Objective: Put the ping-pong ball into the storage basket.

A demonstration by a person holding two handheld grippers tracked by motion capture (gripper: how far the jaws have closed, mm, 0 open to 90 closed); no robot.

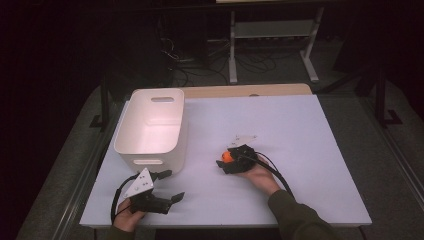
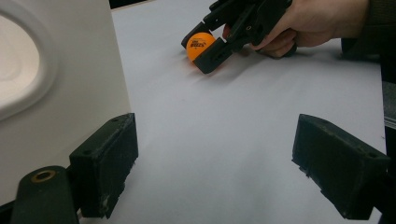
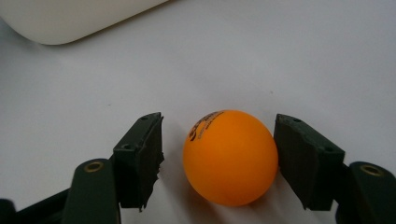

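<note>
Orange ball [image 3: 228, 157] lies on the white table sheet [image 1: 300, 150], right of the white bin [image 1: 152, 125] and well apart from it. Right gripper [image 1: 227, 161] is down at the ball, one jaw on each side — in the right gripper view one pad [image 3: 299, 158] touches or nearly touches the ball, while the other pad [image 3: 142, 156] stands off with a visible gap, so the ball is bracketed, not pinched. The ball rests on the sheet (black print on its upper side). Left gripper [image 1: 170, 186] is near the table's front edge, just in front of the bin — jaws spread wide, nothing between them.
</note>
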